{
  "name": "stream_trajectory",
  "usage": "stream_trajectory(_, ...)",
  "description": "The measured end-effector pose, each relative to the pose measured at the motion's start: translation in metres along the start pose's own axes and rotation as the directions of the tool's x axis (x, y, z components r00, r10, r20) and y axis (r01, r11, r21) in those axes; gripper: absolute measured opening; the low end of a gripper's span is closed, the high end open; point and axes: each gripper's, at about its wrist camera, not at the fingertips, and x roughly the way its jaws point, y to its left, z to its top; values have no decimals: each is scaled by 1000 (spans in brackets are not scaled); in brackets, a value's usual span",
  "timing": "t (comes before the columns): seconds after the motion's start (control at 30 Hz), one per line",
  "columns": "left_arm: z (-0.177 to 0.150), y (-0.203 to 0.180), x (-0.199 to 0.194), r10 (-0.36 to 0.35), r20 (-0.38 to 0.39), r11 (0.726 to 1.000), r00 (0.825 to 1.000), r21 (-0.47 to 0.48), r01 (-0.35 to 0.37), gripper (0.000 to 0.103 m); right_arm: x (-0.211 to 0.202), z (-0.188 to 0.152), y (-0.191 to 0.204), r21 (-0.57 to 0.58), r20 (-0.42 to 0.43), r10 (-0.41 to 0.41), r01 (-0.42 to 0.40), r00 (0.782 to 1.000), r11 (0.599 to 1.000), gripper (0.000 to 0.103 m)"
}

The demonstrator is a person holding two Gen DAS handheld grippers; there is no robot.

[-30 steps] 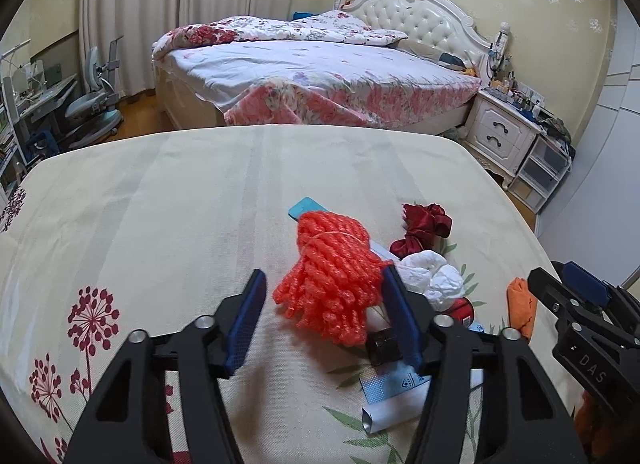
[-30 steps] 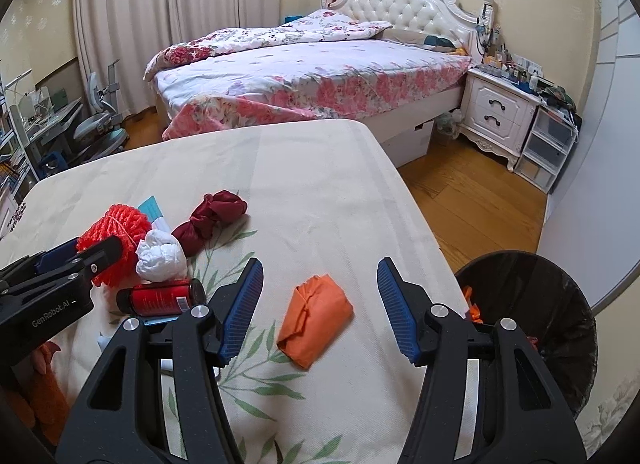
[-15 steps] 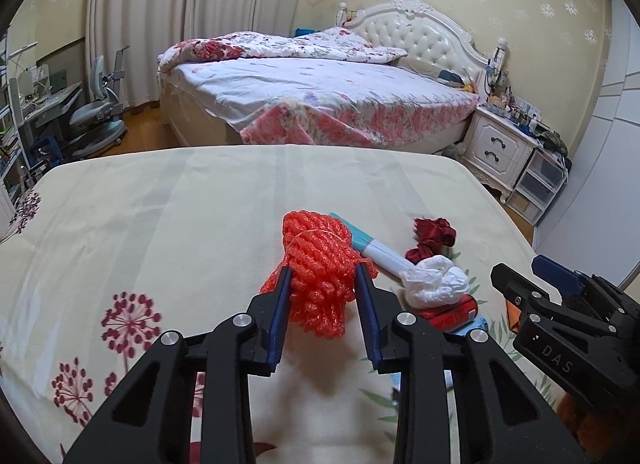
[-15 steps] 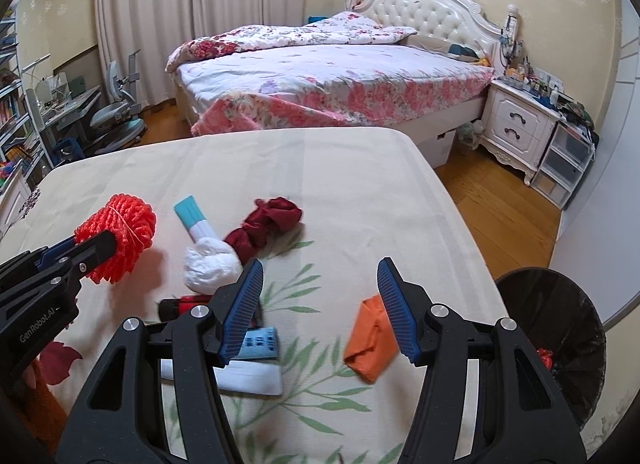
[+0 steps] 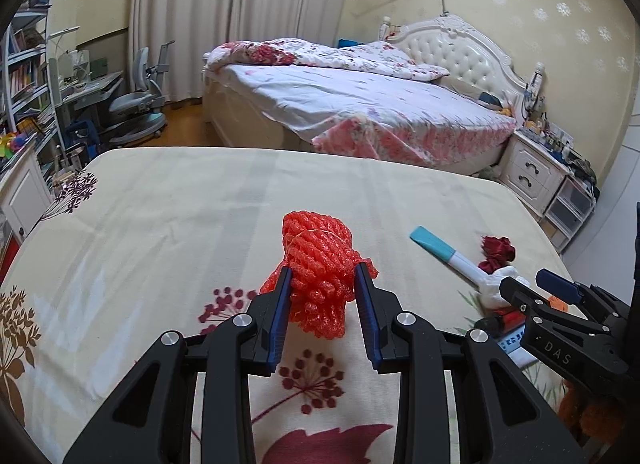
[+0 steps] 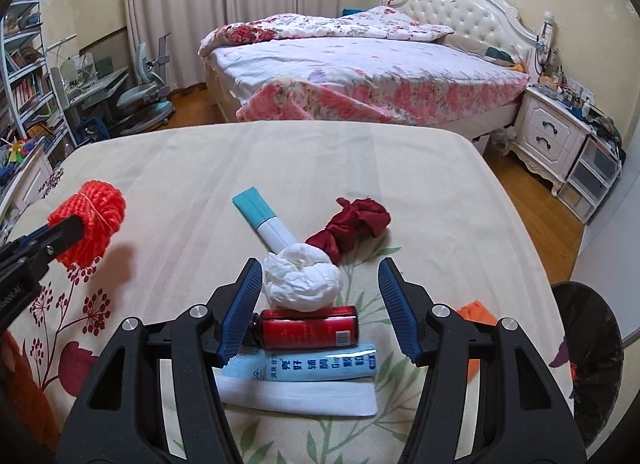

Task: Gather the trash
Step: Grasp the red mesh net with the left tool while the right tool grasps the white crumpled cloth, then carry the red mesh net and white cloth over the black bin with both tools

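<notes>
A bedroom: one cream floral-print cloth [image 6: 320, 167] covers the work surface. Beyond the cloth stand one bed [image 6: 360, 63], one nightstand [image 6: 548, 135] and one desk chair [image 6: 140, 95]. At the cloth's right edge sits one black bin [image 6: 592, 360]. On the cloth lie seven items: one white band [image 6: 300, 396], one blue tube [image 6: 316, 368], one red can [image 6: 308, 328], one white wad [image 6: 300, 280], one teal-capped tube [image 6: 264, 219], one maroon cloth [image 6: 352, 223], one orange piece [image 6: 476, 312]. The left gripper [image 5: 323, 284], fingers narrowly spread, clamps one red foam net [image 5: 316, 272] above the cloth's left part. The right gripper [image 6: 320, 304] stands half open, empty, flanking the wad.
</notes>
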Motion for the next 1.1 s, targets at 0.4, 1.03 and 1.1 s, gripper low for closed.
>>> stream_trajectory(0.4,-7,6,1,-10,-7,1000,1000,-8,10,32,10,-5,1,0,-51,11,-11,999,1000,33)
stream_trajectory(1.03,-22,-61,-30,-108,17,992,994,68,106,32,-55,-24,-60,92,60,-92,87,994,992,31)
stream_trajectory(1.1,-25,-74,-33,-128,17,988,992,85,126,32,-61,-30,-72,108,61,-112,105,992,989,31)
